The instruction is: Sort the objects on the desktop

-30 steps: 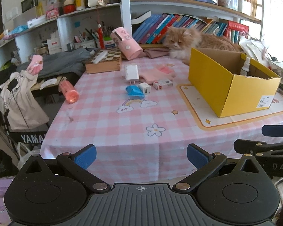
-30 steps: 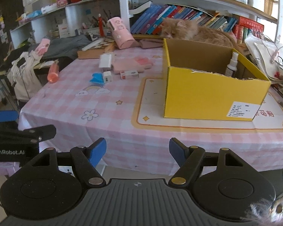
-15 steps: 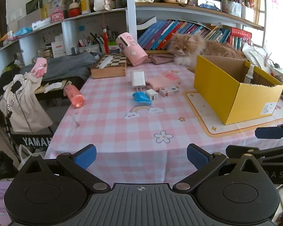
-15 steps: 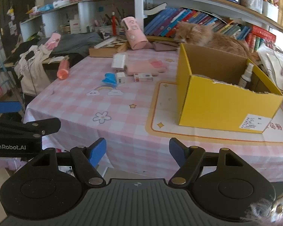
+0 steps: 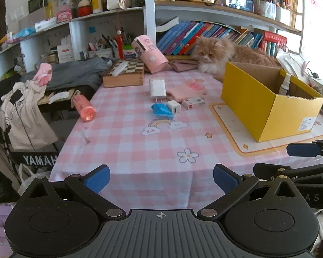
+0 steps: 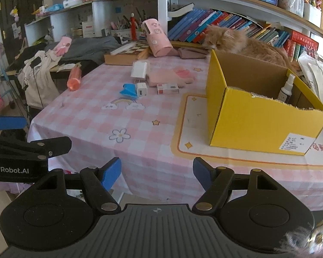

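On the pink checked tablecloth (image 5: 140, 142) lie a large white charger (image 5: 157, 88), a small white plug cube (image 5: 174, 106), a blue packet (image 5: 160, 109), a small red-and-white box (image 5: 193, 102) and a pink cloth (image 5: 180, 91). A yellow cardboard box (image 5: 267, 105) with a spray bottle (image 5: 284, 85) inside stands at the right. My left gripper (image 5: 161, 177) hangs open and empty before the table's near edge. My right gripper (image 6: 157, 173) is also open and empty, short of the same edge, with the yellow box (image 6: 260, 120) ahead to the right.
An orange cat (image 5: 221, 52) lies behind the box. A chessboard case (image 5: 123, 75), a pink pouch (image 5: 149, 53) and a pink bottle (image 5: 84, 107) sit at the table's far and left edges. Bookshelves rise behind; clothes and a keyboard stand crowd the left.
Both views have tilted up a little and the table has slid lower in the picture. Both grippers stay open; nothing on the table has moved.
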Available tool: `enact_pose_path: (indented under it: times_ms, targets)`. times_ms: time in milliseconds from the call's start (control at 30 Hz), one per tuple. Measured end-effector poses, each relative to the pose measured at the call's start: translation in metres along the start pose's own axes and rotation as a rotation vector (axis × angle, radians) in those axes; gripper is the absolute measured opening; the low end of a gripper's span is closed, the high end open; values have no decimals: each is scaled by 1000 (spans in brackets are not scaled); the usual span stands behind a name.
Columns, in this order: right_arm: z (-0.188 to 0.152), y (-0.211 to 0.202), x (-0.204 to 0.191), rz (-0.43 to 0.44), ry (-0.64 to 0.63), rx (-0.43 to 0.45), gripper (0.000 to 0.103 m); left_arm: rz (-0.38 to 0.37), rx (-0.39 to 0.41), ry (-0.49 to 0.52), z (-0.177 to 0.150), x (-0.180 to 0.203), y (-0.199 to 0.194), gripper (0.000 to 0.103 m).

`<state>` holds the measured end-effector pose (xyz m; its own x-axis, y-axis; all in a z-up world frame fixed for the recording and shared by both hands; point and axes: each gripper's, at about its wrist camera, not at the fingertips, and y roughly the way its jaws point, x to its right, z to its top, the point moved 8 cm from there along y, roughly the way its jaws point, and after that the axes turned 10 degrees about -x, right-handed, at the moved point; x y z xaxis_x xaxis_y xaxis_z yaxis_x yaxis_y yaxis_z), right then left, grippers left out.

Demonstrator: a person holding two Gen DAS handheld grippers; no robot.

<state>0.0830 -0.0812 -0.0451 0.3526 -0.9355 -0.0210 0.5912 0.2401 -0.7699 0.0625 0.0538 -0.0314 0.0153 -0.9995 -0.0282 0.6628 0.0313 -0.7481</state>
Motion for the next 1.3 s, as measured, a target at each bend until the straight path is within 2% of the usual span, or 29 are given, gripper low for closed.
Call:
enact_pose_path:
  times_ms: [333, 667, 1100, 1300]
  targets:
    - [18, 16, 1, 8, -12, 5, 69, -2, 8, -13, 16, -7, 13, 103]
    - [50, 47, 6, 27, -50, -18, 69, -10, -27, -47, 44, -16, 48, 103]
    - [96, 94, 14, 64, -82, -35, 69, 45, -55, -83, 85, -30, 89, 103]
    - [125, 116, 22, 53, -24, -13, 69, 73, -59, -101, 100, -31, 95, 103]
